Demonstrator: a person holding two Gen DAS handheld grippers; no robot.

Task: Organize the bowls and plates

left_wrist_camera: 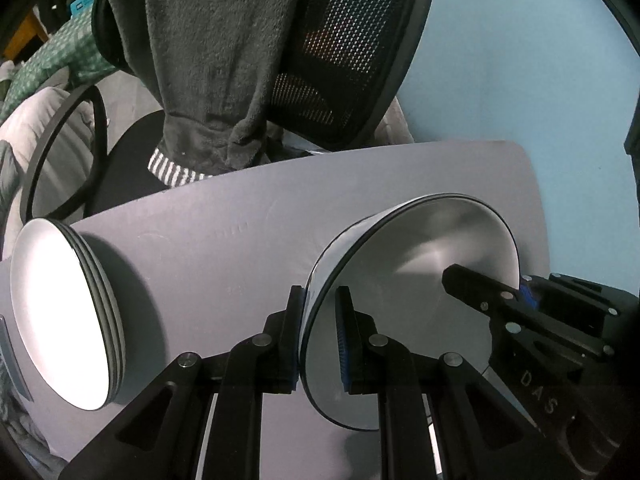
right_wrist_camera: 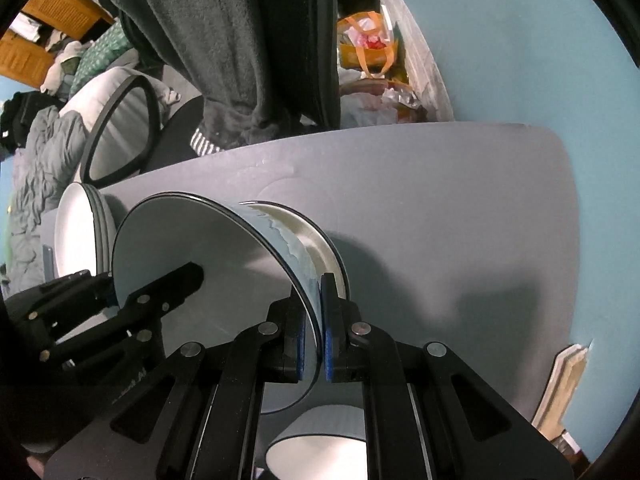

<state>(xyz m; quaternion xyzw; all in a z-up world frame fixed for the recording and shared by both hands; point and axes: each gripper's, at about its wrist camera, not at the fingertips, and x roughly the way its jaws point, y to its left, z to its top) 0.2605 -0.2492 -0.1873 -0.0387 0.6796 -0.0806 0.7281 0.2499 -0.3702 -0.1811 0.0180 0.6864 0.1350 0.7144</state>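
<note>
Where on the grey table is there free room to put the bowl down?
Free: the wide bare stretch of the grey table to the right of the held bowl, up to the rounded corner by the blue wall. Also the strip between the bowl and the stack of plates. Crowded: the left edge with the plates, and the near edge, where a small bowl sits.

This is a lived-in room of a home, likely a bedroom. Beyond the grey worktop (right_wrist_camera: 440, 208), ahead of the hand-held gripper, stands a mesh-backed office chair (left_wrist_camera: 340, 60) with a dark fleece garment (left_wrist_camera: 216, 60) draped over it. Farther off to the left lie rumpled bedding (right_wrist_camera: 36, 168) and wooden furniture (right_wrist_camera: 52, 20); a full shopping bag (right_wrist_camera: 368, 44) sits against the blue wall (right_wrist_camera: 520, 40).
</note>
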